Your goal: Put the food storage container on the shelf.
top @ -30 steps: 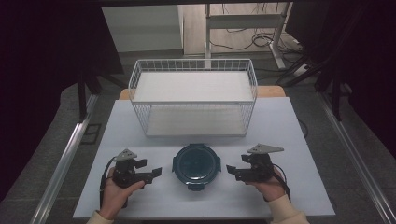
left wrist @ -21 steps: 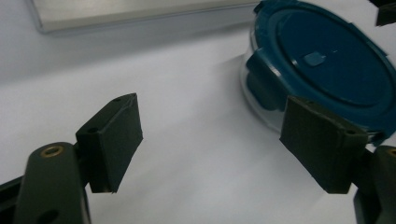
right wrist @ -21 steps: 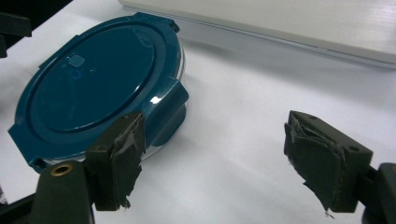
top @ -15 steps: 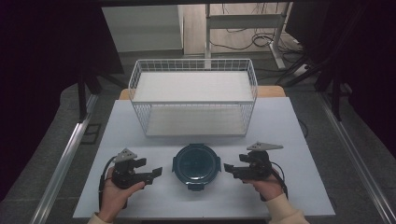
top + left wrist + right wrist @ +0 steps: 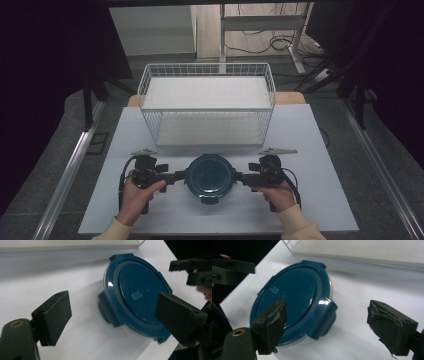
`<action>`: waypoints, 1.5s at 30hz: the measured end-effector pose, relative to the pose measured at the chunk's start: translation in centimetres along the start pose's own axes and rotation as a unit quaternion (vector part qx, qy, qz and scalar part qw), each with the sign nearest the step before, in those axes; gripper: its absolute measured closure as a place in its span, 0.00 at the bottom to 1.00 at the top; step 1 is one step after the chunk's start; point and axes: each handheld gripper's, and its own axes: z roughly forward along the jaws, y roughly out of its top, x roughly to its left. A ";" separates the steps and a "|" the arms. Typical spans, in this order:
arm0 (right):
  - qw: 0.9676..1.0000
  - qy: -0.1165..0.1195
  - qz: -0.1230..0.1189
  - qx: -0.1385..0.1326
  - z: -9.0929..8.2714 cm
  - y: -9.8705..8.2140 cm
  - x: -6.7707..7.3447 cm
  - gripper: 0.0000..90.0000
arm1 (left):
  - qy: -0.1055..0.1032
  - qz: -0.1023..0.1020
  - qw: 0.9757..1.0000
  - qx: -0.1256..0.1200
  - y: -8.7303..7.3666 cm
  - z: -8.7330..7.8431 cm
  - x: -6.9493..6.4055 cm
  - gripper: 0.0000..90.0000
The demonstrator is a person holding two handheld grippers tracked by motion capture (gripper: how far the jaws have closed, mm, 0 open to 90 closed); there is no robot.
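Observation:
A round clear container with a dark blue clip-on lid (image 5: pixel 210 174) lies flat on the white table, near its front edge. My left gripper (image 5: pixel 181 176) comes at it from the left, my right gripper (image 5: pixel 240 177) from the right, each held in a hand. In the left gripper view the lid (image 5: pixel 140 292) has its side clip in the gap of my left gripper (image 5: pixel 116 317). My right gripper (image 5: pixel 332 323) frames the opposite clip of the lid (image 5: pixel 294 290). Both pairs of jaws have just been opening and stand wide; no pad presses on a clip.
A white wire basket (image 5: pixel 207 107) with a white board on top stands just behind the container, mid-table. Bare table (image 5: pixel 320 200) lies to either side of the hands. Beyond the table are dark floor, desk legs and cables.
Both grippers have moved inward to the container's sides and a little away from the table's front edge. Their jaws stand wider than before. The container has not moved.

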 end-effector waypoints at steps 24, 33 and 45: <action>0.995 0.046 0.070 0.051 4.4 -1.3 0.3 0.11 | -0.089 -0.058 0.994 0.039 -1.4 4.5 1.6 0.12; 0.993 0.059 0.088 0.049 5.1 -1.6 0.4 0.14 | -0.119 -0.061 0.989 0.055 -1.5 5.9 1.4 0.16; 0.987 0.068 0.139 0.051 5.1 -1.9 0.2 0.22 | -0.122 -0.097 0.987 0.048 -1.8 5.9 1.4 0.27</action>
